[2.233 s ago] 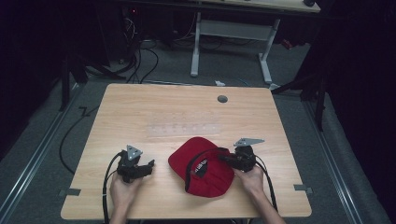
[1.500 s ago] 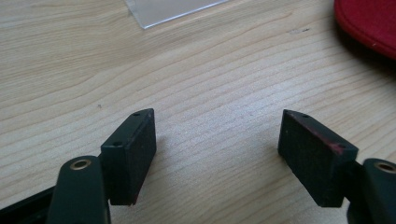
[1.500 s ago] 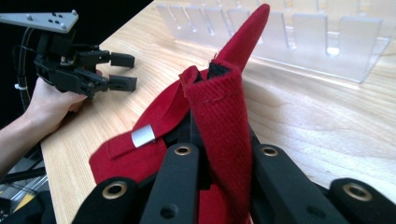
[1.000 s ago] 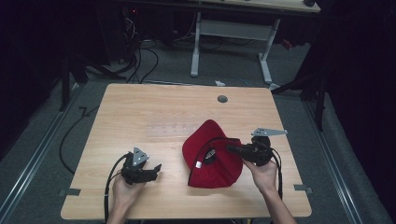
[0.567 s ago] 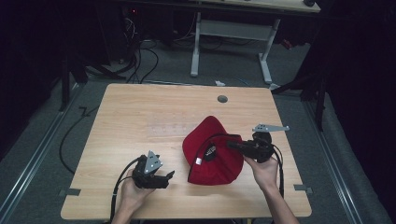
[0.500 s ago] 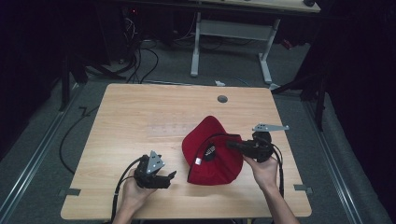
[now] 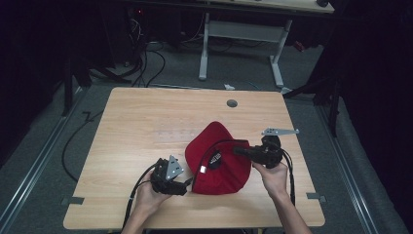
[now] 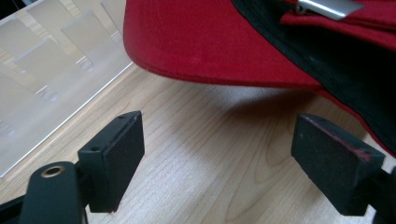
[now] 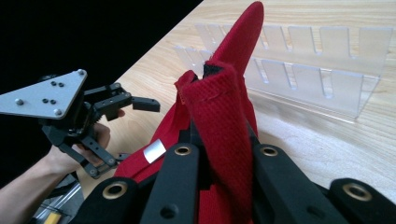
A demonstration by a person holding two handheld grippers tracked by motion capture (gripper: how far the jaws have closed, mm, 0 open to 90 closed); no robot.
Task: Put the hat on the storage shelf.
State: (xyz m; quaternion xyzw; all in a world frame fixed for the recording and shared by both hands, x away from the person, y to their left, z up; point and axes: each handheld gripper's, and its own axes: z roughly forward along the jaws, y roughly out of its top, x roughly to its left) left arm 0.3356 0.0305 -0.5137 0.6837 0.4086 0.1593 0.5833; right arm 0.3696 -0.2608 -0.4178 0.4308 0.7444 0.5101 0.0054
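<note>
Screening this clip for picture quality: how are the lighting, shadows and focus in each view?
High view: table evenly lit, surroundings dark, image soft. Left gripper view: red cap casts a soft shadow on the wood; near pads slightly blurred. Right gripper view: left half black beyond the table edge, clear rack faintly glary, near fabric soft.

The red woven-cloth cap [image 9: 224,116], matt with stitched seams, is pinched in the right gripper [image 9: 219,140], whose arms are matt black plastic with brass-coloured rivets. Below the left gripper's [image 8: 219,158] matt black pads [image 8: 116,154] lies the pale wooden table [image 8: 196,177], smooth and grained. Beyond stands a clear glossy plastic slotted rack [image 9: 322,70].
</note>
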